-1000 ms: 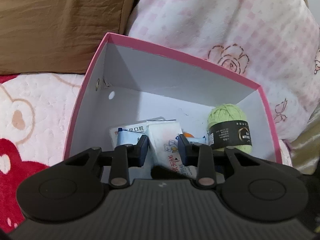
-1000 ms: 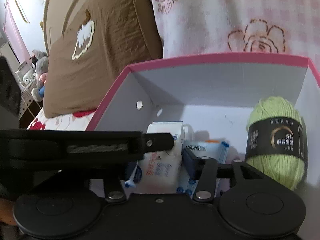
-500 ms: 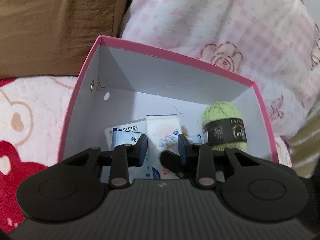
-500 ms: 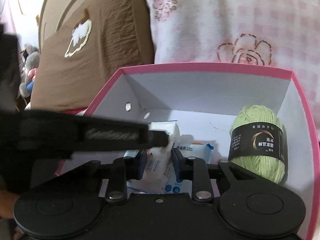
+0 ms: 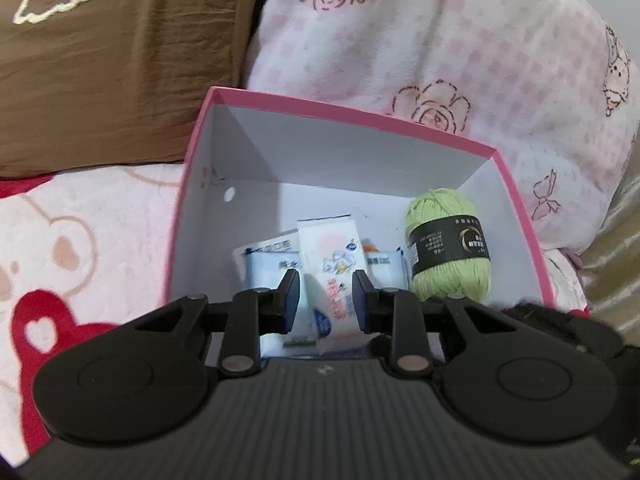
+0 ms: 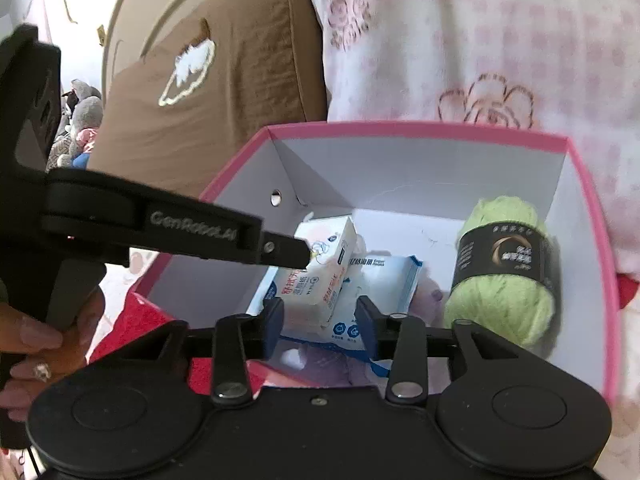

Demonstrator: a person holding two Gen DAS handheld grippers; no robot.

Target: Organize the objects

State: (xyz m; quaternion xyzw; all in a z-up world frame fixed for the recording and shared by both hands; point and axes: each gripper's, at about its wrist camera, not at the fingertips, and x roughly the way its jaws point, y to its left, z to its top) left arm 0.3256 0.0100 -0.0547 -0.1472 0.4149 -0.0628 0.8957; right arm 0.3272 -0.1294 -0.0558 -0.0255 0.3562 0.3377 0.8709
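Bed, pillows behind pink box (image 5: pixel 516 196) — left gripper (image 5: pixel 325 294) clamps tissue pack (image 5: pixel 330 264); right gripper (image 6: pixel 318 326) just reopened, empty; yarn (image 6: pixel 504 268) at 3 o'clock.

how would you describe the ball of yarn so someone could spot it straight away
Find the open pink cardboard box with white inside walls, lying on the bedding. Against its right-hand wall sits the light green yarn ball, wrapped in a black paper band. Its neighbours are flat white and blue tissue packs; it alone is round, fuzzy and green.

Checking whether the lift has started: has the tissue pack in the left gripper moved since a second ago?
Yes. The tissue pack has risen against the box's back wall.
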